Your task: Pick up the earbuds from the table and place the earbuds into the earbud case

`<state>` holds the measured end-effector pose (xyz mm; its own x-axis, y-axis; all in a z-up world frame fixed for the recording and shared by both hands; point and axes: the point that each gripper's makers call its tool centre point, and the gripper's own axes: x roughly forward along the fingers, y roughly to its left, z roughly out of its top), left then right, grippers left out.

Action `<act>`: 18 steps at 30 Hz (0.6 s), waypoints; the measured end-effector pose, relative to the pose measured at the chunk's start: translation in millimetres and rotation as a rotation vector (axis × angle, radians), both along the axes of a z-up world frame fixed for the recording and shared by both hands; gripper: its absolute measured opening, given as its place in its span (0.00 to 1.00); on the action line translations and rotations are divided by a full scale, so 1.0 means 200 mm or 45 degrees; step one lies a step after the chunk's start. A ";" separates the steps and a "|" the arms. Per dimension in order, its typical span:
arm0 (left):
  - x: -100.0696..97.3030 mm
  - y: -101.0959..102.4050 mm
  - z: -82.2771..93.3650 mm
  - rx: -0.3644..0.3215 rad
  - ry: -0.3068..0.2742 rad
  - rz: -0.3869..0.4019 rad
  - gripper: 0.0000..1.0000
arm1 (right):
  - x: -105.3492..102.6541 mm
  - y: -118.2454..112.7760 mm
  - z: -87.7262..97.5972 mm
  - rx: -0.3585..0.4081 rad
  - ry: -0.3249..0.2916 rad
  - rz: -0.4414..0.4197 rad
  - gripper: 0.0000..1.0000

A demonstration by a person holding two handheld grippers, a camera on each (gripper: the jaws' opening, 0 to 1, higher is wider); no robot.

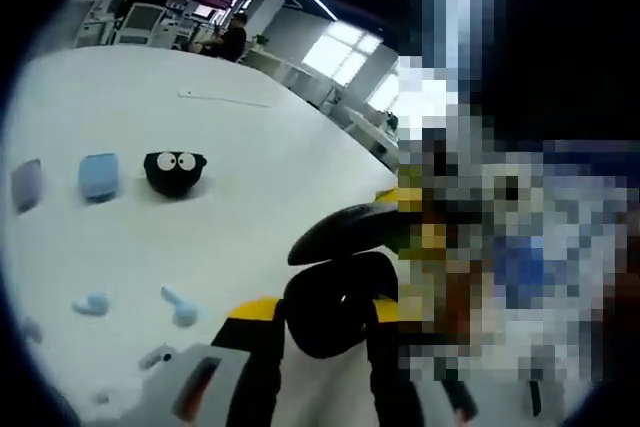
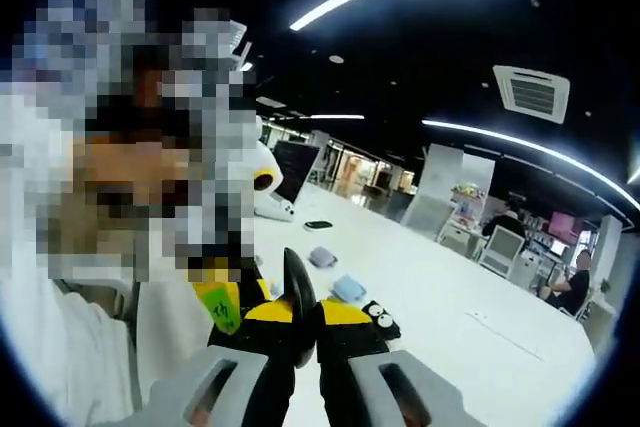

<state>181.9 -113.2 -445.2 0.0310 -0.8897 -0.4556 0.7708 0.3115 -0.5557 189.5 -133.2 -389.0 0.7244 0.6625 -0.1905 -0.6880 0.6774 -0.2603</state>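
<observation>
while both hand-held grippers ride high, left [image 1: 340, 287] and right [image 2: 305, 332] each pressed together on nothing, the earbuds [image 1: 180, 307] lie loose on the counter [image 1: 250, 147] near the black case [image 1: 175, 172], so a hasty pinch could flick one away.

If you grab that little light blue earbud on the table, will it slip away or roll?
The light blue earbud looks small, smooth and rounded, so it could easily slip from a pinch. Its stem shape likely keeps it from rolling far, though it might spin on the glossy white table. It probably weighs very little.
</observation>
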 end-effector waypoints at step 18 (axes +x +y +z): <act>-0.03 0.06 0.02 -0.040 0.077 0.059 0.33 | 0.01 0.00 0.02 0.006 -0.025 0.003 0.06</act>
<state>176.7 -101.6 -441.0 0.0456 -0.9018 -0.4297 0.7207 0.3276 -0.6110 190.8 -132.6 -384.4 0.7264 0.6651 -0.1732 -0.6844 0.6771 -0.2705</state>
